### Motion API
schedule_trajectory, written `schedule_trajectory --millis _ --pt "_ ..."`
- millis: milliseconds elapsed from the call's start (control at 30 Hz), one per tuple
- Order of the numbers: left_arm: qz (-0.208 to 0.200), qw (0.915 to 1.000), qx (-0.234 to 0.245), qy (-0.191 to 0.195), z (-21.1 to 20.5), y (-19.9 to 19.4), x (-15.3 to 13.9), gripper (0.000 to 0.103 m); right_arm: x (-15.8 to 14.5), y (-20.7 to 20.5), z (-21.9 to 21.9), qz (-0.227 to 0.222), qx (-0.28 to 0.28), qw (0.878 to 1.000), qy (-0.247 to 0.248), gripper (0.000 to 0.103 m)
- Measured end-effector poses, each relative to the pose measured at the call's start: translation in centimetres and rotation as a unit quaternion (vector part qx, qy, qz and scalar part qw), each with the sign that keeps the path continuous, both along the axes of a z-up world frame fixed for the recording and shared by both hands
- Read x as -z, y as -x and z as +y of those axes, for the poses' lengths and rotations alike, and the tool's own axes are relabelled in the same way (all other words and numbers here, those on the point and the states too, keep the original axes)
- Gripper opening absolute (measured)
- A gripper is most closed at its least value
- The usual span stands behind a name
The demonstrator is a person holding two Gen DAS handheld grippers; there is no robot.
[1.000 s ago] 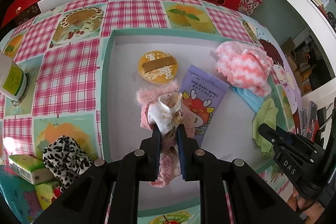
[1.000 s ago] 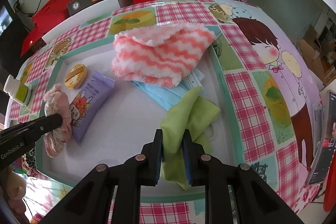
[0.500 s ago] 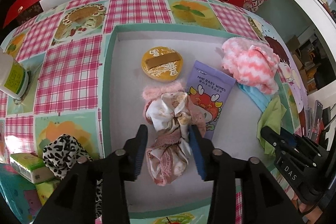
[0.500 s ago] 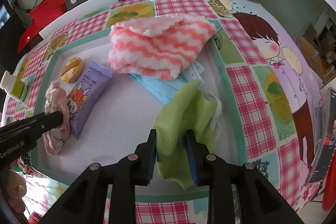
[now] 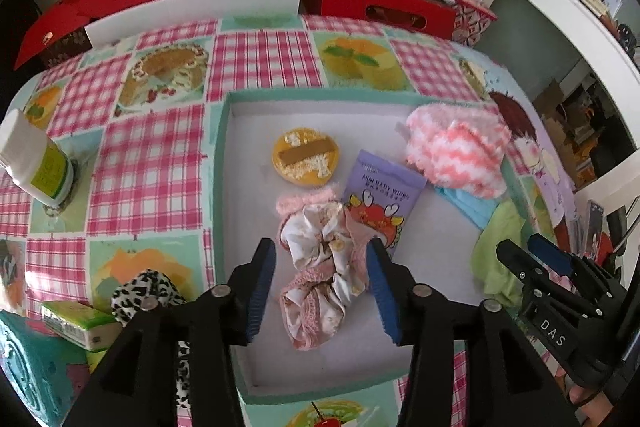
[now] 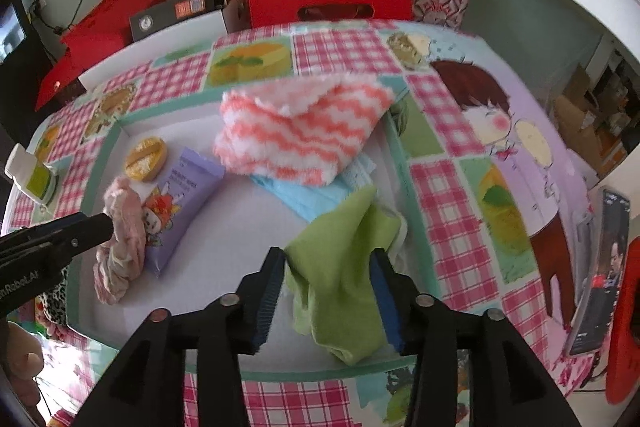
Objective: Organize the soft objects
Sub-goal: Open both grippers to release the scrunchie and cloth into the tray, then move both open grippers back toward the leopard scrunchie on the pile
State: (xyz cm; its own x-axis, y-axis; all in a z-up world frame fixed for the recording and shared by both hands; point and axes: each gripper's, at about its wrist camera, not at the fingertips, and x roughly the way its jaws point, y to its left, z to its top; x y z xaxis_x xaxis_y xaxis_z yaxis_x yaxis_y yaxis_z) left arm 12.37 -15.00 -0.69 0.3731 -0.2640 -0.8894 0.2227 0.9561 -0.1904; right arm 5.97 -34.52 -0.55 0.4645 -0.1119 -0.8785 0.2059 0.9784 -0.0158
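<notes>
— What did the soft things look like?
— A crumpled pink-and-cream scrunchie [image 5: 320, 267] lay in the shallow tray [image 5: 222, 163], against a purple baby-wipes pack [image 5: 380, 203]. A rumpled green cloth [image 6: 344, 267] lay by the tray's right wall.
— And the fingers?
— The left gripper [image 5: 322, 291] had just been opening; its pads stood clear on either side of the scrunchie. The right gripper [image 6: 328, 299] likewise straddled the cloth, gripping nothing.

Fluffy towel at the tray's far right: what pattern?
Pink-and-white zigzag stripes on the fluffy towel; clearest in the right wrist view.
</notes>
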Motion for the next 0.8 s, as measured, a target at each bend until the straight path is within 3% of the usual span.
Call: schedule_trajectory --millis 200,267,333,567,667,800 --pt "-0.022 0.9997 -0.007 0.004 0.3 0.2 -1.3 0.059 -0.6 0.1 0.2 -0.011 0.000 1.000 0.003 0.054" --pt "-0.023 0.9997 -0.011 0.002 0.4 0.2 -1.3 0.065 -0.6 0.1 0.2 -0.009 0.000 1.000 0.003 0.058" --pt "-0.023 0.9996 -0.016 -0.001 0.5 0.1 -1.1 0.071 -0.5 0.1 0.3 -0.008 0.000 1.000 0.005 0.068" --pt "-0.024 0.9991 -0.032 -0.014 1.0 -0.2 -0.4 0.075 0.3 -0.1 0.3 0.004 -0.002 1.000 0.002 0.075" --pt "-0.021 0.9989 -0.038 -0.020 1.2 -0.3 -0.1 0.084 0.3 -0.1 0.3 0.005 -0.001 1.000 0.001 0.080" --pt "-0.022 0.9987 -0.040 -0.021 1.2 -0.3 0.0 0.085 0.4 -0.2 0.2 0.007 0.001 1.000 0.001 0.082"
